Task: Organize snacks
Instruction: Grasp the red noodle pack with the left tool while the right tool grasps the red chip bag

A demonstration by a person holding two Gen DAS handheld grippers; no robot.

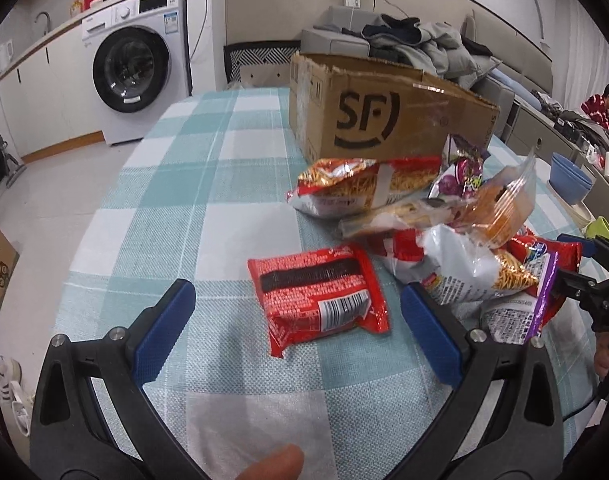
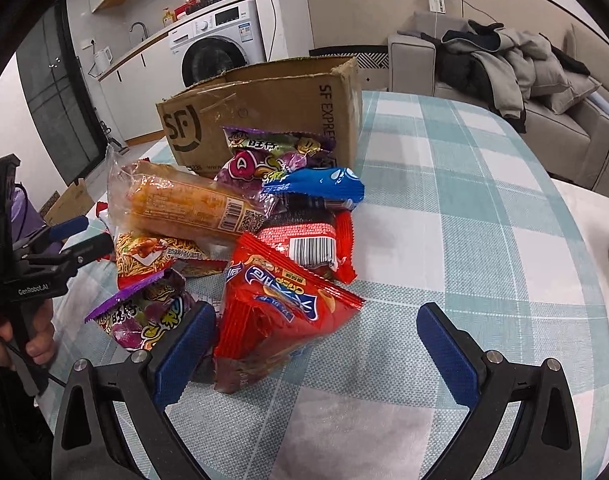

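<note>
The left gripper point(image 1: 298, 326) stood wide open and empty around a red packet point(image 1: 318, 298) at lower centre; a careless close risked crushing it or only pinching slippery foil. The right gripper point(image 2: 316, 350), equally spread and holding nothing, faced a red crisp bag point(image 2: 280, 312). The snack heap point(image 2: 224, 216) crowded the cardboard box point(image 2: 264, 108) at upper centre, blocking access.

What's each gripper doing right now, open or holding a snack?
Left gripper: open, holding nothing, with the red noodle packet lying on the table between its fingers.
Right gripper: open, holding nothing, with the red chip bag just ahead.
</note>
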